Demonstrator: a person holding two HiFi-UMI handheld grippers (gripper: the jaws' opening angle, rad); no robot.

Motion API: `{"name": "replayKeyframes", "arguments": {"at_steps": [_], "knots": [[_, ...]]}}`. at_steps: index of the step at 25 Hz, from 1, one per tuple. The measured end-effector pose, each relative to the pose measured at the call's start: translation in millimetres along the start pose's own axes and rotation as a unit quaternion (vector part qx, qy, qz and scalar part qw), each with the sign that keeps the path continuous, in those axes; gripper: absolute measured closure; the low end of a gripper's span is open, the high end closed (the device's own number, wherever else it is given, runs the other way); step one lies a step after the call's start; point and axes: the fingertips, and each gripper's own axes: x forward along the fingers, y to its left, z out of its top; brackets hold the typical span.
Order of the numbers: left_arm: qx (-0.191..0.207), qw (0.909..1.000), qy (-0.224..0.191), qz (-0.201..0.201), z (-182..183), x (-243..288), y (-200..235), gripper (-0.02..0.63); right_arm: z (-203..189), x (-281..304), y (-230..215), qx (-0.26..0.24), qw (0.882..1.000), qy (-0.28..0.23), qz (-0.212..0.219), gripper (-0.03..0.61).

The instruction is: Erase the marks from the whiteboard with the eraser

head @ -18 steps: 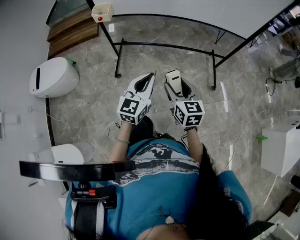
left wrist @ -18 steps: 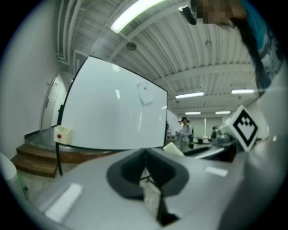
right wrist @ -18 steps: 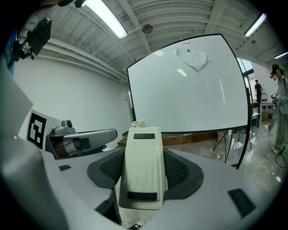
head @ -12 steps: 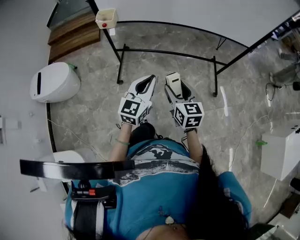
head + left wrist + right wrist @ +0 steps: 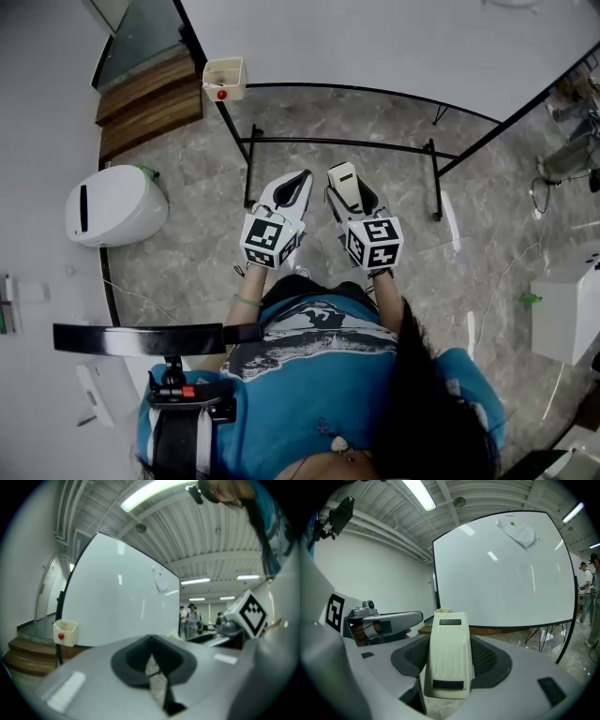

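The whiteboard (image 5: 375, 37) stands ahead on a black frame and fills the top of the head view. Its face (image 5: 501, 573) looks mostly blank, with a pale greyish patch (image 5: 518, 531) and a small green dot near its top. That patch (image 5: 160, 579) also shows in the left gripper view. My right gripper (image 5: 349, 187) is shut on a cream eraser (image 5: 449, 653), which points toward the board from some distance. To its left, my left gripper (image 5: 298, 180) is held level, jaws shut with nothing between them.
A small cream box with a red button (image 5: 225, 80) hangs on the board's left post. The black stand rail (image 5: 342, 142) crosses the floor ahead. A white bin (image 5: 114, 204) and wooden steps (image 5: 150, 94) lie left, a white cabinet (image 5: 567, 314) right. People (image 5: 190, 618) stand far off.
The board and its stand have slid lower and nearer in the head view. Both grippers keep the same pose side by side, the eraser still held.
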Motion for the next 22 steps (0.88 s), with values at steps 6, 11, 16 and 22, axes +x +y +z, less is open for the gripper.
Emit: {"name": "replayKeyframes", "arguments": {"at_steps": [6, 11, 16, 22], "knots": [[-0.007, 0.9999, 0.008, -0.006, -3.7, 1.7, 23.5, 0.607, 4.5, 25.7, 6.4, 0.001, 1.0, 0.01, -0.006, 0.316], [-0.022, 0.9997, 0.007, 0.0, -9.7, 9.2, 35.8, 0.607, 5.0, 34.4, -1.4, -0.004, 1.0, 0.019, -0.011, 0.316], [-0.029, 0.9995, 0.011, 0.004, -15.5, 20.6, 45.5, 0.607, 3.8, 45.8, -13.2, -0.002, 1.0, 0.026, -0.013, 0.316], [-0.024, 0.9995, 0.012, 0.015, -11.8, 46.4, 61.8, 0.607, 18.0, 73.6, -34.5, 0.028, 0.999, 0.025, 0.008, 0.316]]}}
